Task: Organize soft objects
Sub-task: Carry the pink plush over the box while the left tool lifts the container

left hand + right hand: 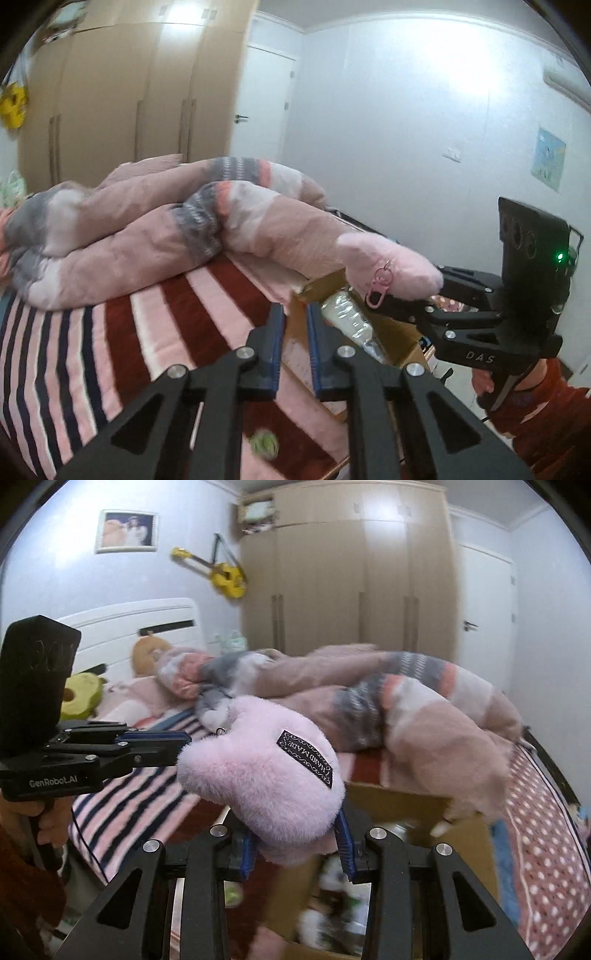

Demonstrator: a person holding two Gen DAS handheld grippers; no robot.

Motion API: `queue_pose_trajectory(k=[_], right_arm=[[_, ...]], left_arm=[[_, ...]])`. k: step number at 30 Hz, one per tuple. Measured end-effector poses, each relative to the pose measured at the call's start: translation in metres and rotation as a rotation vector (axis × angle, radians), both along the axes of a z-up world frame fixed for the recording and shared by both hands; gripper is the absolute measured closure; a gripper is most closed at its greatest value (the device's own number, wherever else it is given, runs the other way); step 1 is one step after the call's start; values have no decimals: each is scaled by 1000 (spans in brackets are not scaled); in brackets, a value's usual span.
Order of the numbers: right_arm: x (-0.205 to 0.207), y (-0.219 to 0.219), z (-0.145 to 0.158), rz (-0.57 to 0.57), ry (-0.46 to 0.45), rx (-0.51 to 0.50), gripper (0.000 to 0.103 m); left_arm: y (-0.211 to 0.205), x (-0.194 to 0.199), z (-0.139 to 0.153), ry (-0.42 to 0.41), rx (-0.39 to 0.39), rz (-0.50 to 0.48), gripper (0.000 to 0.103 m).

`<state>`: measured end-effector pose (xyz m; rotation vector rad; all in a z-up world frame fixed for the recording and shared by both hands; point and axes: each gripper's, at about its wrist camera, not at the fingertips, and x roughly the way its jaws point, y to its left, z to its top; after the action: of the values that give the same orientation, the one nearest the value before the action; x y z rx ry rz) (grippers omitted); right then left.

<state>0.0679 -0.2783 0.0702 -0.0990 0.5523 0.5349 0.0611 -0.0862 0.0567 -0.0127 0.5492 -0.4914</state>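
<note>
My right tool [297, 849] is clamped on the lower end of the pink plush [258, 771], which fills the middle of my right view, its black label facing me and a small metal ring at its top. From the left camera the same plush [388, 269] sits at about 3 o'clock, sticking out of the right tool [384, 306] with a pink clip hanging off it. It hangs in the air over the open box [461, 834] at the bed's edge (the box contents are blurred, though I make out something wrapped in clear plastic [351, 317]). My left tool [295, 347] holds nothing: its blue pads stand close together with only a narrow slit between them, pointing toward 12 o'clock over the striped sheet [129, 332]. In the right view the left tool [184, 744] comes in from 9 o'clock, its tips just beside the plush; I cannot tell whether they touch it. A crumpled pink and grey quilt [147, 229] lies across the bed behind. At 10 o'clock in the right view, a brown toy [147, 653] and a green one [83, 696] rest by the headboard. A small green thing [263, 445] lies low between my left fingers.
</note>
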Motion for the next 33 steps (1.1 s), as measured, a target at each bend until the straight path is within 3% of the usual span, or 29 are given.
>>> queue_pose_trajectory(k=[2,5,7,9,12,17,21,22,27,33], right_arm=[[5,-9,-6,1,29,12,72],[9,-14,-13,-8,17,-13,72],[14,-18,-15,-8,32,3,72],[15,-19,-18,-3,39,11,72],[16,-19,-23,-1,42,12,72],[15,-17,-26,-4,40,15,72],[15,-18,-25,1,44,23,72],[15,-18,-25,0,41,21,72],[13,-16,-25,0,42,19,72],[13,-19,-27,0,50,21,72]], left_arm=[[-8,11,-18,37,22,28,91],[0,24,-48,133,-12,44,86],[7,26,-65,168,6,56,73],[14,22,-82,190,25,66,50],[19,10,-105,230,30,50,41],[17,1,-166,372,63,44,42],[16,1,-208,453,29,63,62],[16,2,-215,458,23,71,63],[14,6,-220,434,-45,89,63],[-3,8,-223,407,59,114,67]])
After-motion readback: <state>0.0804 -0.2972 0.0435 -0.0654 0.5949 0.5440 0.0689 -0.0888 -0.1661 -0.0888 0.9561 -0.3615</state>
